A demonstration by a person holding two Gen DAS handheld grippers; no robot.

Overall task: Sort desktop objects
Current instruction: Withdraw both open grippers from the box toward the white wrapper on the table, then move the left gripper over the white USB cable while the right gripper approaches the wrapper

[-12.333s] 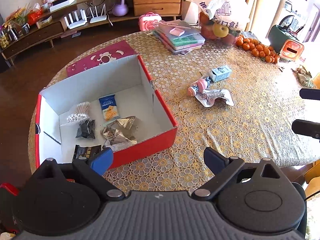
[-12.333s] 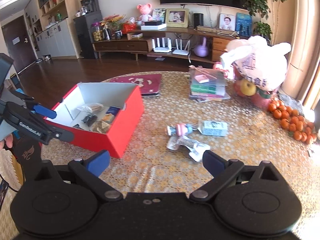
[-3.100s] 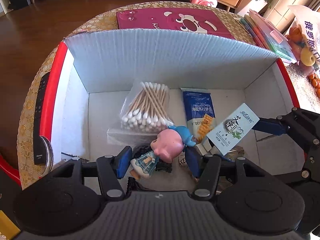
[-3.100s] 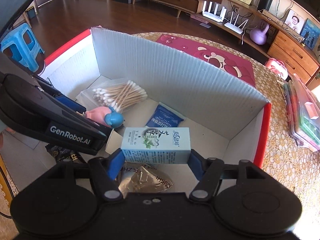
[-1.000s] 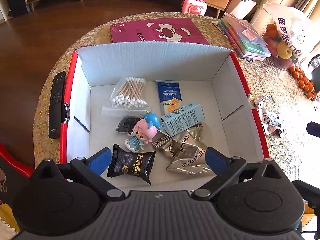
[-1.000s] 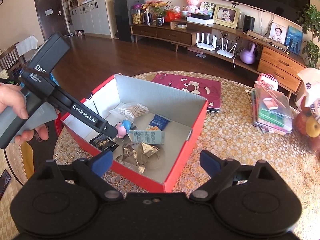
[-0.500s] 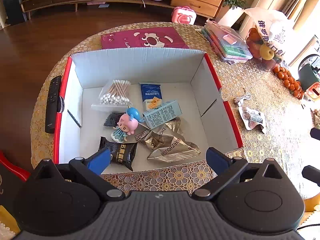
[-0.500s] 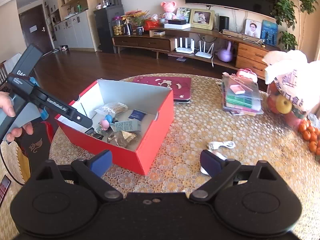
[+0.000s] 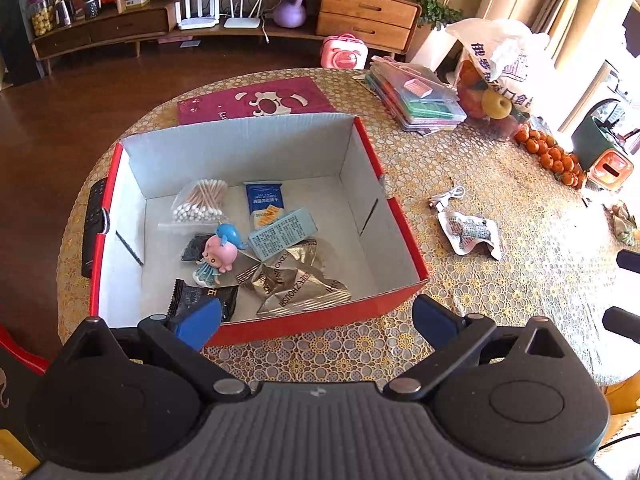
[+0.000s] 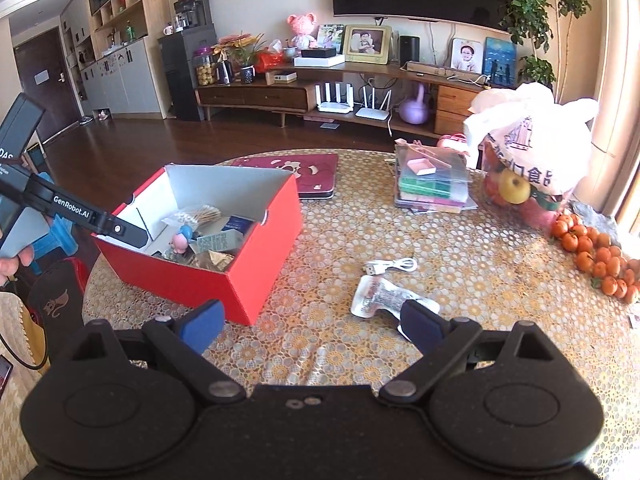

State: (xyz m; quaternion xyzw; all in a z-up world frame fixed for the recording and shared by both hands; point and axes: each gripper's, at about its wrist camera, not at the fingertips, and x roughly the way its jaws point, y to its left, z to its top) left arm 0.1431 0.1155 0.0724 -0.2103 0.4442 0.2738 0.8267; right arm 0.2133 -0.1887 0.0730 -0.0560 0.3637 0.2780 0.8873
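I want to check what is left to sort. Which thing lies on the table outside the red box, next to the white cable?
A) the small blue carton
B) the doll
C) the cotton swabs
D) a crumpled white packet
D: the white packet lies on the table by the cable, while the other three are inside the box.
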